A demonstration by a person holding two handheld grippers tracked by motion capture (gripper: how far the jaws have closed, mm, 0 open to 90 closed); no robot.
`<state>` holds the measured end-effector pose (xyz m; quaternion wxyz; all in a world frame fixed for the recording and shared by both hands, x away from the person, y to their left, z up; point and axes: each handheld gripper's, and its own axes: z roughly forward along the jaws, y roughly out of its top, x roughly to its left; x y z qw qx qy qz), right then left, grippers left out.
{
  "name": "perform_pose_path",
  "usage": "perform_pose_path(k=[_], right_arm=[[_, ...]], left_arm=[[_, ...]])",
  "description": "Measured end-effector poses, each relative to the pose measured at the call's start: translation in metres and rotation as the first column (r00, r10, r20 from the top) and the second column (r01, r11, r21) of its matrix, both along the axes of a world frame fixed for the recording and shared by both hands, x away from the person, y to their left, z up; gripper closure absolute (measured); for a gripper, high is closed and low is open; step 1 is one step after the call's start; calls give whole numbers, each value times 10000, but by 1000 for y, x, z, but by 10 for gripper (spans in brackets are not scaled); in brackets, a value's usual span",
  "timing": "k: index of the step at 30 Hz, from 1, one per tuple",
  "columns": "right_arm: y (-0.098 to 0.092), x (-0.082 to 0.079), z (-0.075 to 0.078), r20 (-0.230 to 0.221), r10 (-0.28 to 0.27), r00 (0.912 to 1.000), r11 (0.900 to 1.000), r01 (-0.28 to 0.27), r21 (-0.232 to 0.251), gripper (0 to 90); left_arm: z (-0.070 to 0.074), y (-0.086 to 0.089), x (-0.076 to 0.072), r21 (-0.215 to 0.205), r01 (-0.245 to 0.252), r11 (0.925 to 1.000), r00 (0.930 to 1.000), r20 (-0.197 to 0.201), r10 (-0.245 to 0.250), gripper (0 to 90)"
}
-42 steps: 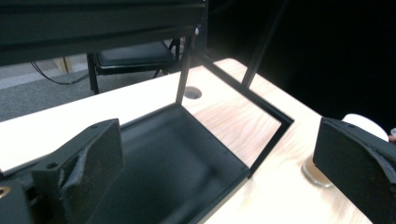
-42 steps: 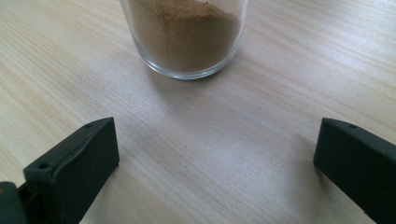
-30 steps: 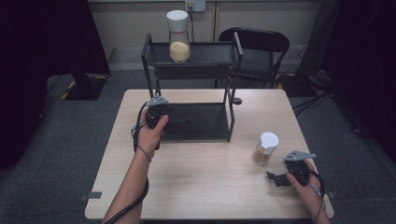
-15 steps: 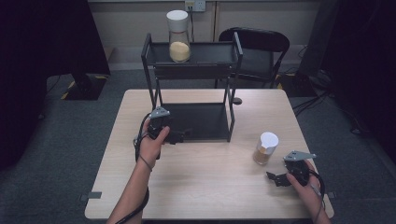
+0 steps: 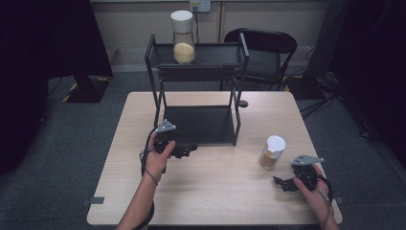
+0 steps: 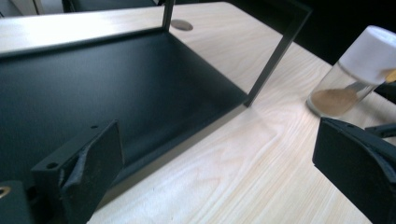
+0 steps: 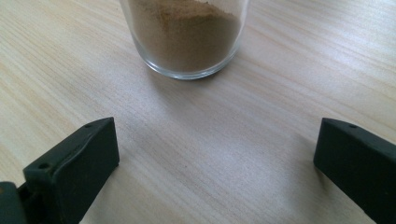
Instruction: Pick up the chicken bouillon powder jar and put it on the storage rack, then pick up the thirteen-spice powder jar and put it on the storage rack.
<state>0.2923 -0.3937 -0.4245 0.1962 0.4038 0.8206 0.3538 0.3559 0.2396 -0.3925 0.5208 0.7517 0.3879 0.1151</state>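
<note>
Jar (image 5: 273, 152) with white lid and brown powder stands upright on the surface (image 5: 215, 191), near the right tool (image 5: 286, 183), not touching it. Right tool: jaws spread wide, nothing between them, resting low at the surface's near right corner; in the right gripper view the jar's glass base (image 7: 184, 37) sits just ahead of the gap. Left tool (image 5: 184, 151): jaws also apart, empty, held at the front edge of the black rack's (image 5: 201, 125) lower shelf; in the left gripper view that shelf (image 6: 93, 88) lies under the left jaw, and the jar (image 6: 359, 74) shows off to the right. Farther out, a second jar (image 5: 183, 37), taller, with pale yellow contents, stands on the rack's top shelf. Black chair (image 5: 261, 45) behind the surface.
</note>
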Motion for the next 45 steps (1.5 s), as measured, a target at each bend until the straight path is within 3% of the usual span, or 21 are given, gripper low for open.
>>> perform_pose_path(k=[11, 22, 24, 26, 27, 28, 29, 34, 36, 37, 38, 45], right_arm=[[0, 0, 0, -2, -6, 10000, 10000, 6, 0, 0], [0, 0, 0, 3, -20, 10000, 10000, 20, 0, 0], [0, 0, 0, 3, -20, 10000, 10000, 20, 1, 0], [0, 0, 0, 5, -19, 10000, 10000, 19, 0, 0], [0, 0, 0, 4, -19, 10000, 10000, 19, 0, 0], [0, 0, 0, 2, -19, 10000, 10000, 19, 1, 0], [0, 0, 0, 3, -19, 10000, 10000, 19, 1, 0], [0, 0, 0, 5, -19, 10000, 10000, 19, 0, 0], [0, 0, 0, 5, -19, 10000, 10000, 19, 1, 0], [0, 0, 0, 5, -19, 10000, 10000, 19, 1, 0], [0, 0, 0, 4, -18, 10000, 10000, 18, -2, 0], [0, 0, 0, 0, -16, 10000, 10000, 16, -3, 0]], left_arm=[[-23, 4, -7, 263, -8, 9997, 9990, -436, 20, 13], [-43, 1, -19, 881, -63, 9961, 9975, -698, 124, 16], [-41, -4, -25, 1558, -154, 9877, 9974, -675, 262, 17], [-41, -5, -26, 1635, -209, 9863, 9969, -712, 329, 18], [-40, -8, -29, 2014, -149, 9794, 9972, -692, 294, 18], [-40, -8, -29, 2014, -149, 9794, 9972, -692, 294, 20], [-39, -11, -32, 2333, -109, 9724, 9976, -640, 266, 21], [-39, -15, -37, 2715, -82, 9624, 9986, -478, 220, 24], [-36, -23, -38, 3497, 71, 9369, 9995, -309, 40, 14], [-36, -23, -38, 3497, 71, 9369, 9995, -309, 40, 6], [-35, -25, -39, 3641, 116, 9313, 9996, -286, -13, 0], [-35, -26, -39, 3635, 74, 9316, 9996, -269, 26, 0]])
